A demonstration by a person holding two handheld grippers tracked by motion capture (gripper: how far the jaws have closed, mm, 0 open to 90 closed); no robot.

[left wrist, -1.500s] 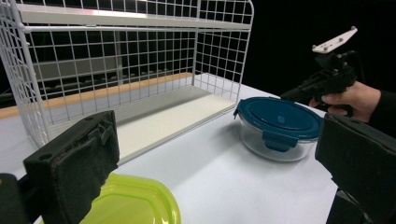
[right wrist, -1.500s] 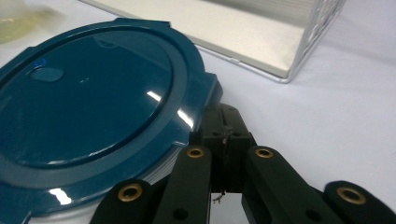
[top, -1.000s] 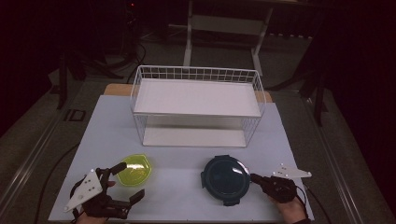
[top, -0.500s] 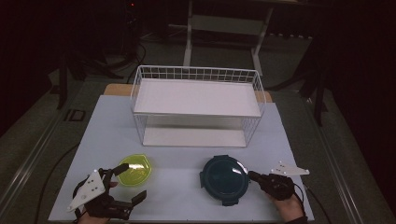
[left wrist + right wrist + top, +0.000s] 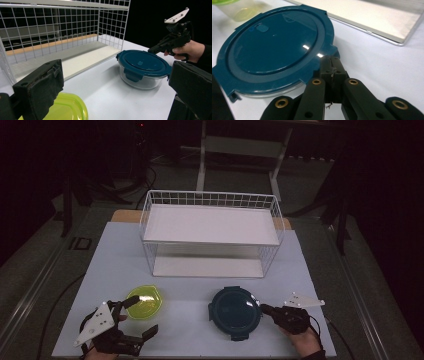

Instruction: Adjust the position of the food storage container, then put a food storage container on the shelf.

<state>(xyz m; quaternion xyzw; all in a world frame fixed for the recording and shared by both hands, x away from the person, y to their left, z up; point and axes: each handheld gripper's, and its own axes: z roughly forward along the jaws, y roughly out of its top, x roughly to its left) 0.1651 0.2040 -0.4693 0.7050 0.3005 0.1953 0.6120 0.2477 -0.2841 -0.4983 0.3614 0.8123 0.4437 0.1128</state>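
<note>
A round glass container with a dark blue clip lid point(image 5: 235, 312) point(image 5: 142, 66) point(image 5: 279, 47) stands at the front right of the white table. A yellow-green lidded container point(image 5: 144, 301) point(image 5: 66, 108) point(image 5: 238, 8) sits to its left. My left gripper point(image 5: 141, 317) point(image 5: 115, 97) is open wide at the front left, its jaws just in front of the yellow-green container and apart from it. My right gripper point(image 5: 264, 309) point(image 5: 333, 68) is shut, jaws pressed together, its tip against the blue lid's right clip tab. It also appears far off as the right gripper point(image 5: 172, 40).
A white wire rack point(image 5: 210, 232) point(image 5: 62, 37) with two shelves stands across the back middle of the table; its lower shelf point(image 5: 382, 20) lies just behind the containers. Bare table point(image 5: 185, 315) separates the two containers. Dark floor and stands surround the table.
My left gripper has drifted slightly toward the near edge, still open. The right gripper and both containers have hardly moved.
</note>
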